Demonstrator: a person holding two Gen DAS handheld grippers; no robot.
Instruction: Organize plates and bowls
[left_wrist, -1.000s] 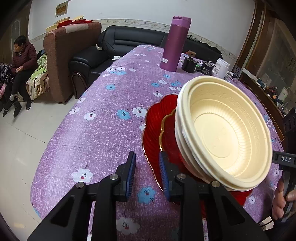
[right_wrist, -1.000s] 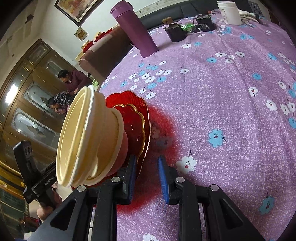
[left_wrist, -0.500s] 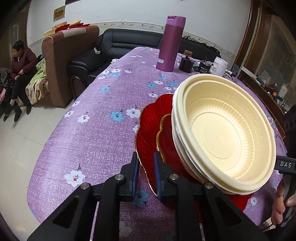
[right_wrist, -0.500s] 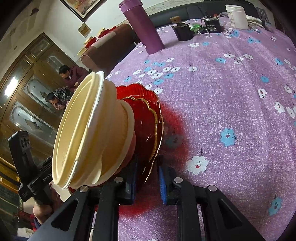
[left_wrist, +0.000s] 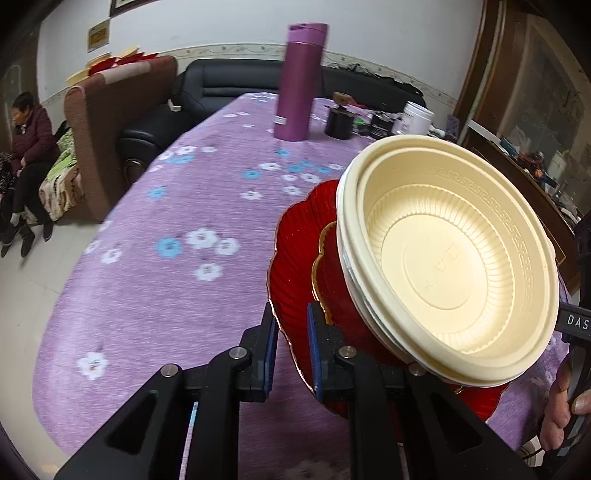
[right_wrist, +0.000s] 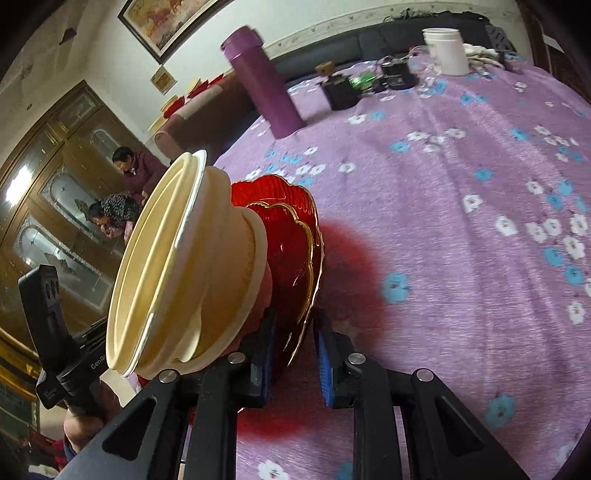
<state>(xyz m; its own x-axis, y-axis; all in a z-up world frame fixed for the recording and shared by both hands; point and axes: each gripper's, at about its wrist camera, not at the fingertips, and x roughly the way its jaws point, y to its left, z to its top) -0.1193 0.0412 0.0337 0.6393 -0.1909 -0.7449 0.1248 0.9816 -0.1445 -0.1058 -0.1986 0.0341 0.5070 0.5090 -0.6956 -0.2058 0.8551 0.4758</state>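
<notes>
A stack of red plates with gold rims (left_wrist: 295, 258) carries several nested cream bowls (left_wrist: 443, 266). The stack is tilted steeply above the purple flowered tablecloth (left_wrist: 166, 295). My left gripper (left_wrist: 291, 343) is shut on the lower rim of the red plates. From the other side, my right gripper (right_wrist: 295, 354) is shut on the rim of the same red plates (right_wrist: 295, 236), and the cream bowls (right_wrist: 177, 266) jut out to its left. Each gripper's handle and the hand on it show at the edge of the other's view.
A tall purple bottle (left_wrist: 301, 81), a black cup (left_wrist: 338, 123) and a white jar (left_wrist: 417, 118) stand at the table's far end. A black sofa (left_wrist: 229, 92) and a brown armchair (left_wrist: 110, 122) lie beyond the table. A person (left_wrist: 29, 155) sits at the far left.
My left jaws, open beside the red plates' rim a second ago, have closed on it. The right jaws have tightened on the rim. The stack has shifted slightly over the table.
</notes>
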